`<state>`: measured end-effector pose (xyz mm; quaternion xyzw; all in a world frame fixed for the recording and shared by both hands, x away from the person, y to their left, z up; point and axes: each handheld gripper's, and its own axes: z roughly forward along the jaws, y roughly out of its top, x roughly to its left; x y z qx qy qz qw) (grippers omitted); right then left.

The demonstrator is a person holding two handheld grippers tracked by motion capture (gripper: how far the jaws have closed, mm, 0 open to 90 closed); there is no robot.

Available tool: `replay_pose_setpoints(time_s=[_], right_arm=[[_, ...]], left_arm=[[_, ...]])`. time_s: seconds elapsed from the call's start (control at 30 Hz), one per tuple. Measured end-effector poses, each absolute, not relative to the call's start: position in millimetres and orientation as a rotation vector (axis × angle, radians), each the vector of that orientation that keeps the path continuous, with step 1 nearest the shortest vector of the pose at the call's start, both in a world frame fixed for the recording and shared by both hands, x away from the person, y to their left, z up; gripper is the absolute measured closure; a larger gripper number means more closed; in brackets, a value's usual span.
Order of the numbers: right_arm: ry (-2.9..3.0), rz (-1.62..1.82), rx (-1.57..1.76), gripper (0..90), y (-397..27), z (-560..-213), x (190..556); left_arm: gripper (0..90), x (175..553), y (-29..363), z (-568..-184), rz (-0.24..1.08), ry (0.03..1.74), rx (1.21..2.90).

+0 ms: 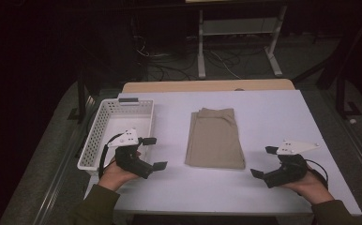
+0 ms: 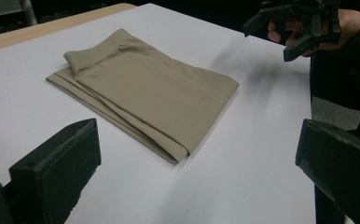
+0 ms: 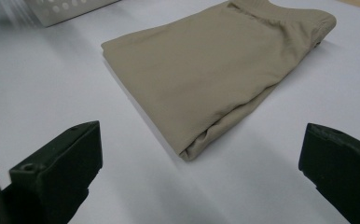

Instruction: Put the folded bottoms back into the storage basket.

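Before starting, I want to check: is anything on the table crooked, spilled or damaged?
Nothing stands out. The folded beige garment lies flat mid-table, the white basket sits upright at the left edge, and both tools are open.

The folded garment (image 1: 214,138) at the table's middle is tan cloth, matt and smooth, with soft creases along its folded edges. The table (image 1: 263,117) has a white, matt, smooth top; along its far edge runs a strip that looks like pale wood. The basket (image 1: 99,129) at the left edge looks like white plastic with perforated walls. Both the left gripper (image 1: 155,153) and the right gripper (image 1: 263,161) have jaws of black, matt, slightly rough material, each topped by a pale flat plate
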<state>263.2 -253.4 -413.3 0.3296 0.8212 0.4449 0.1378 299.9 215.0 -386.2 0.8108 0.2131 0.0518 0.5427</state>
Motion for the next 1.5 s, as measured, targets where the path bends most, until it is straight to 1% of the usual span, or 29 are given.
replay_pose_setpoints(time_s=[0.53, 1.5], right_arm=[[2.394, 1.323, 0.940, 0.0, -250.2, -413.4, 268.0], [2.428, 1.344, 0.893, 0.0, -229.2, -406.8, 283.1]], left_arm=[[0.0, 301.0, 216.3, -387.5, 0.108, 0.525, 1.916], [0.0, 301.9, 217.9, -387.7, 0.094, 0.529, 1.905]])
